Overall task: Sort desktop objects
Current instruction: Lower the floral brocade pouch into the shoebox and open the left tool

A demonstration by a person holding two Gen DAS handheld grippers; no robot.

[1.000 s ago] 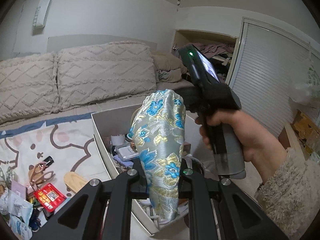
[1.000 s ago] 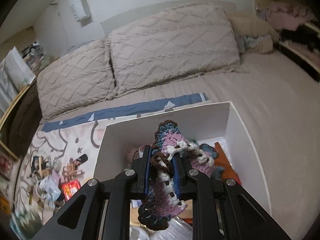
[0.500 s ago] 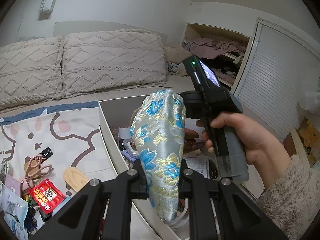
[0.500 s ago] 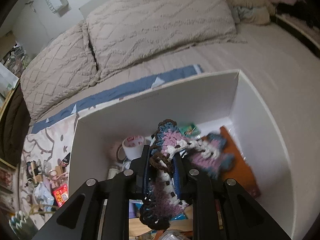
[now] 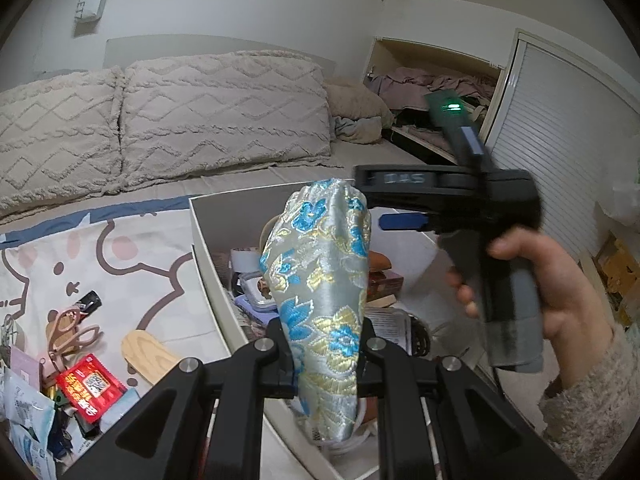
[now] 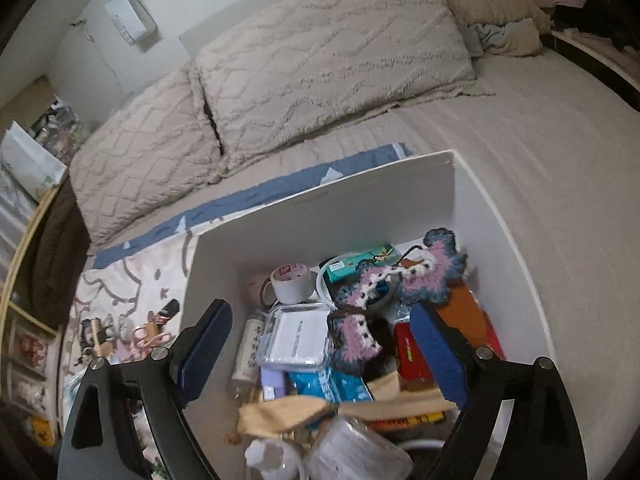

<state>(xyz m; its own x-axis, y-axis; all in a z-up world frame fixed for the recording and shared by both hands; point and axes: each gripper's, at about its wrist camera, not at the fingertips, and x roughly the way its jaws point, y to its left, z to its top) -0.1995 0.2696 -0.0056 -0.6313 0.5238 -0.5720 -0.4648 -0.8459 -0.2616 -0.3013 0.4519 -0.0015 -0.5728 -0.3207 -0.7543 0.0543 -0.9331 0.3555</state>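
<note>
My left gripper (image 5: pixel 326 354) is shut on a silver brocade pouch (image 5: pixel 322 276) with blue and gold flowers, held upright over the near edge of the white box (image 5: pixel 208 256). In the right wrist view my right gripper (image 6: pixel 320 332) hangs above the same white box (image 6: pixel 360 204), its jaws opening wide with nothing pressed between the blue pads (image 6: pixel 438 354). The pink and blue crochet piece (image 6: pixel 400 280) lies loose on the items in the box. The other hand-held gripper and a hand (image 5: pixel 532 276) show in the left wrist view, over the box's right side.
The box holds a tape roll (image 6: pixel 292 282), a clear case (image 6: pixel 298 340), a green packet (image 6: pixel 362 262) and several more items. On the cartoon blanket left of the box lie a red packet (image 5: pixel 86 386), a wooden piece (image 5: pixel 146 356) and pink scissors (image 5: pixel 66 330). Pillows (image 5: pixel 224 108) line the bed's head.
The right gripper's jaws have spread apart and let go of the crochet piece, which dropped into the box. The left gripper still grips the pouch, and its view has shifted slightly.
</note>
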